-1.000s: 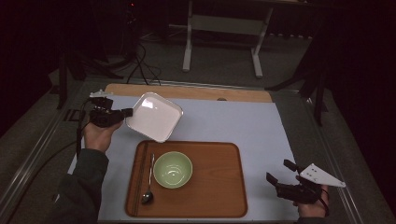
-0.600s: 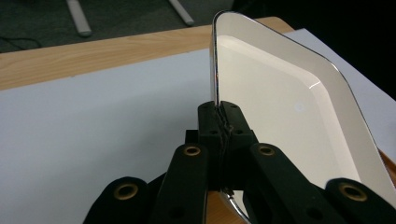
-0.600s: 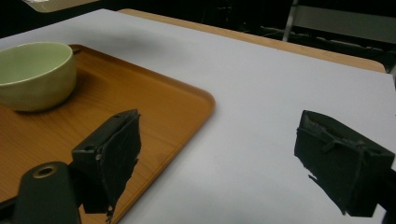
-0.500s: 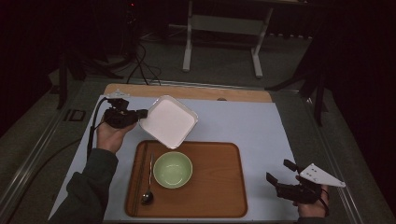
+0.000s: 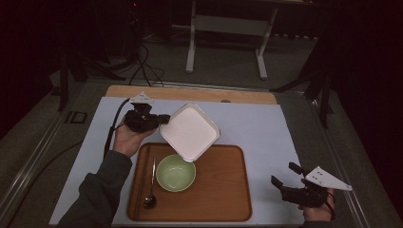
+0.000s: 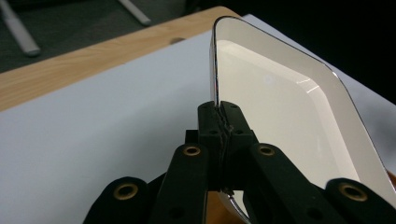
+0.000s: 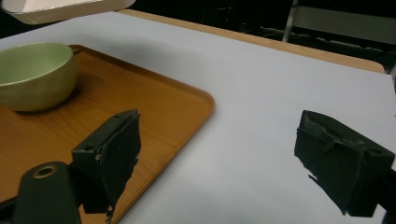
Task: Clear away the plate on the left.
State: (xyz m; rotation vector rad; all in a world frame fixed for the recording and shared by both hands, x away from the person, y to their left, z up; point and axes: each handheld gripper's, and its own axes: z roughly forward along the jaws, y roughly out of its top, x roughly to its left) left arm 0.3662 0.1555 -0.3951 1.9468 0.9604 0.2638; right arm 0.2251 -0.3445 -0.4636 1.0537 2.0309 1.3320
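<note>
A white square plate (image 5: 190, 131) hangs tilted in the air above the far edge of the wooden tray (image 5: 223, 190). My left gripper (image 5: 159, 122) is shut on its left rim; the left gripper view shows both jaws pinching the thin rim of the plate (image 6: 280, 107). On the tray stands a green bowl (image 5: 176, 172), with a spoon (image 5: 151, 185) lying to its left. My right gripper (image 5: 284, 179) rests open near the table's front right corner, nothing between its fingers (image 7: 112, 154). The bowl (image 7: 35, 74) and tray (image 7: 154, 112) lie to its left.
A white mat (image 5: 256, 128) covers the table, whose wooden edge (image 5: 190, 93) runs along the far side. A cable (image 5: 114, 128) trails from the left gripper. Beyond the table stand a metal frame (image 5: 228, 28) and floor cables.
The left gripper has carried the plate rightward and toward the tray, so the plate now overhangs the tray's far edge near the bowl. The right gripper has stayed put.
</note>
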